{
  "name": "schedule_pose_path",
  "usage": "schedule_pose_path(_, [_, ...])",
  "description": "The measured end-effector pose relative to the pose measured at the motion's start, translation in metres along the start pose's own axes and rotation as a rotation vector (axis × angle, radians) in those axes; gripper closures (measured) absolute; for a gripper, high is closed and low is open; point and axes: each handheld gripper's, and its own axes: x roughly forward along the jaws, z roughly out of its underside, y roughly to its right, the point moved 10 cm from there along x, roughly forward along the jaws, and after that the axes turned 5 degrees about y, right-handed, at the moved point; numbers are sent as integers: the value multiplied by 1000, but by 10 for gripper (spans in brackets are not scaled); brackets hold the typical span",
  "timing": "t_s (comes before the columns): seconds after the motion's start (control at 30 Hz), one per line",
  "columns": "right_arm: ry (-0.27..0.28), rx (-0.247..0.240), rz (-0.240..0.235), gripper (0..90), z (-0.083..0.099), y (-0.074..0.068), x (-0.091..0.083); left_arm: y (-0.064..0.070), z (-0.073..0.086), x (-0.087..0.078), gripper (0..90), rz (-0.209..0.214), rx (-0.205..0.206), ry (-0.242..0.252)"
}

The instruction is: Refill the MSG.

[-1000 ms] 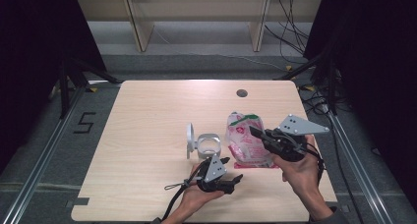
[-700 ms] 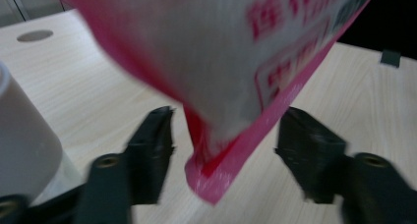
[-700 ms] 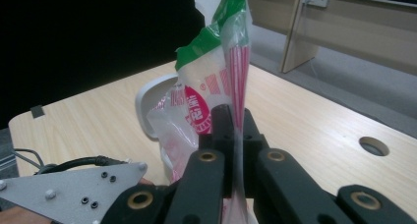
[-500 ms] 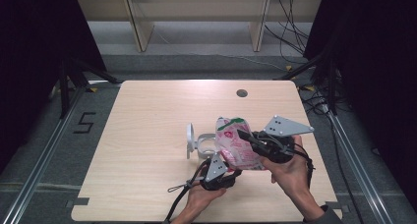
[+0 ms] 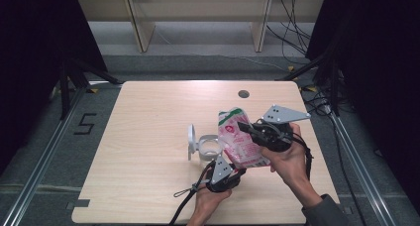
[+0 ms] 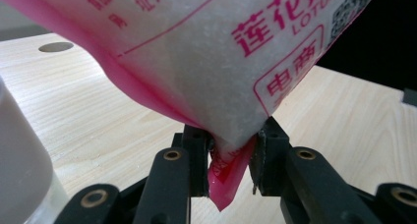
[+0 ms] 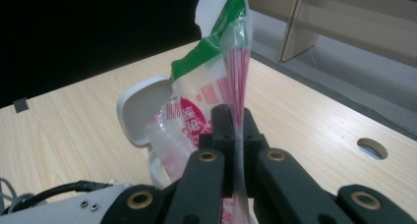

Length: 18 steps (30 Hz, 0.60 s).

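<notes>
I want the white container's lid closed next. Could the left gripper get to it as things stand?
Probably not yet: the left gripper is shut on the bag's bottom corner, though the white container stands close beside it.

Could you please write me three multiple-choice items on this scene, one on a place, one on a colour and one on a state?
1. Where is the white container?
A. left of the bag
B. at the table's far edge
C. on the floor

2. What colour is the band near the top of the bag?
A. blue
B. green
C. yellow

3. How is the left gripper?
A. open beside the bag
B. shut on the bag's corner
C. shut on the container

Answers: 1 A, it stands just left of the bag in the high view; 2 B, a green band crosses the top; 3 B, its jaws pinch the pink corner.
</notes>
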Motion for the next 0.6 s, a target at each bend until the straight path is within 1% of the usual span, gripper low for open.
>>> schedule_pose_path(0.03, [-10,-3,-6,900,0,1,1,-1,0,0,719,-19,-7,-1])
schedule_pose_path(0.07, [-16,-12,-6,900,0,2,3,-1,1,-1,720,-25,-19,-4])
schedule_pose_path(0.1, [-13,0,-9,900,-1,1,6,0,2,0,720,-20,-20,0])
schedule_pose_path(0.13, [-15,-13,-16,900,-1,1,8,1,2,2,721,-12,-29,18])
schedule_pose_path(0.17, [-24,-12,-15,900,-1,1,10,2,3,2,722,-9,-32,5])
schedule_pose_path(0.2, [-36,2,-18,900,1,-1,12,3,3,4,723,1,-37,13])
schedule_pose_path(0.23, [-17,2,-12,900,-1,0,16,4,4,4,724,-5,-34,2])
schedule_pose_path(0.27, [-27,18,-12,900,0,-1,18,5,3,5,725,-1,-43,7])
schedule_pose_path(0.3, [-30,3,-25,900,0,-1,20,6,3,7,728,7,-44,12])
schedule_pose_path(0.33, [-32,-22,-11,900,0,-1,24,8,3,8,730,20,-45,20])
schedule_pose_path(0.37, [-32,-22,-11,900,0,-1,24,9,2,10,730,20,-53,28])
schedule_pose_path(0.43, [-59,-12,-12,900,1,-4,24,11,1,10,731,26,-56,32])
schedule_pose_path(0.47, [-50,-39,-3,900,-2,-2,26,13,-1,10,731,33,-66,40])
schedule_pose_path(0.5, [-50,-39,-3,900,-2,-2,26,14,-2,10,731,42,-64,41])
schedule_pose_path(0.53, [-44,-20,-4,900,-3,-3,28,14,-2,9,731,34,-62,35])
schedule_pose_path(0.57, [-49,-42,-7,900,-4,-3,28,14,-3,10,731,35,-66,41])
schedule_pose_path(0.6, [-53,-30,-13,900,-4,-4,29,14,-3,10,732,31,-61,40])
